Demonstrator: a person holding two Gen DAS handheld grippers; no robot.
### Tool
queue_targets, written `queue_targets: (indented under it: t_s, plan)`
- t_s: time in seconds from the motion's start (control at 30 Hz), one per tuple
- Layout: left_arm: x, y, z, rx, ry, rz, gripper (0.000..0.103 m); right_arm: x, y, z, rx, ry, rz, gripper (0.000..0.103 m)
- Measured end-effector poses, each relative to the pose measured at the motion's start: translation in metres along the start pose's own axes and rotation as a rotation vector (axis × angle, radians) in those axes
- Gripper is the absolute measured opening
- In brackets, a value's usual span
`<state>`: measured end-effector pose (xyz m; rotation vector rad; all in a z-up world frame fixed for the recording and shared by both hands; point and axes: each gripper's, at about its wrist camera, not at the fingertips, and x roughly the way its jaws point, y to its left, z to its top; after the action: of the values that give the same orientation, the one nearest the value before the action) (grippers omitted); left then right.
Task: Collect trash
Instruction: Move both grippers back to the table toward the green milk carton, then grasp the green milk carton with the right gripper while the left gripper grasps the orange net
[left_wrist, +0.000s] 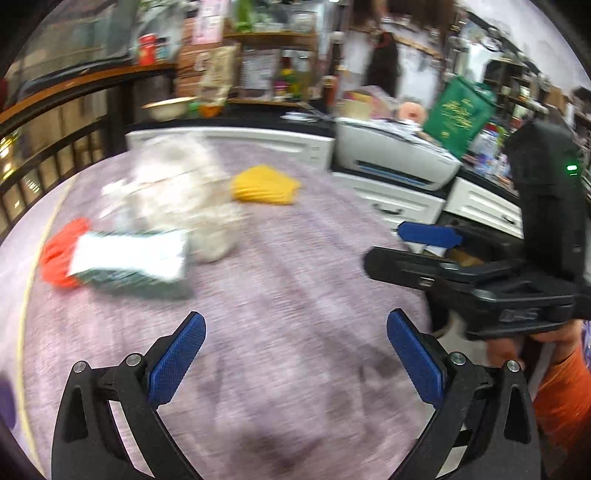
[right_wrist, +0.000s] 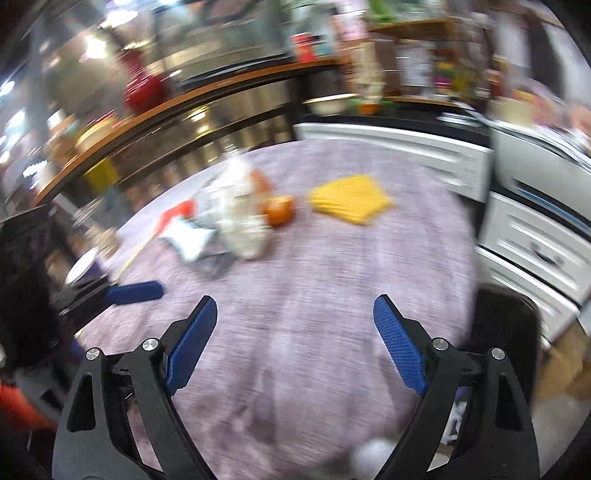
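Nothing collected yet, judging from the spread: orange scrap (left_wrist: 59, 254), white-green carton (left_wrist: 129, 258), crumpled clear plastic (left_wrist: 177, 192) and yellow packet (left_wrist: 264, 184) all lying loose on the purple cloth (left_wrist: 295, 295). Left gripper (left_wrist: 295, 354) and right gripper (right_wrist: 293, 343) both spread wide, empty.
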<state>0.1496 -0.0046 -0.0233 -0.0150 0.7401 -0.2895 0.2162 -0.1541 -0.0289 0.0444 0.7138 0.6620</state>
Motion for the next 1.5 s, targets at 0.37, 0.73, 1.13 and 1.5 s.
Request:
queue_targets:
  t_s: [0.37, 0.73, 1.13, 1.5]
  plan:
    - [-0.031, 0.093, -0.023, -0.141, 0.015, 0.159, 0.097, 0.074, 0.11, 0.042, -0.427, 0.182, 0.212, 0.079]
    - [-0.037, 0.127, -0.034, -0.18, 0.029, 0.173, 0.097, 0.144, 0.153, 0.065, -0.737, 0.336, 0.096, 0.074]
    - [-0.036, 0.149, -0.034, -0.209, 0.032, 0.185, 0.097, 0.197, 0.158, 0.065, -0.801, 0.47, 0.071, 0.051]
    - [-0.028, 0.163, -0.022, -0.23, 0.024, 0.213, 0.097, 0.126, 0.138, 0.066, -0.593, 0.333, 0.236, 0.051]
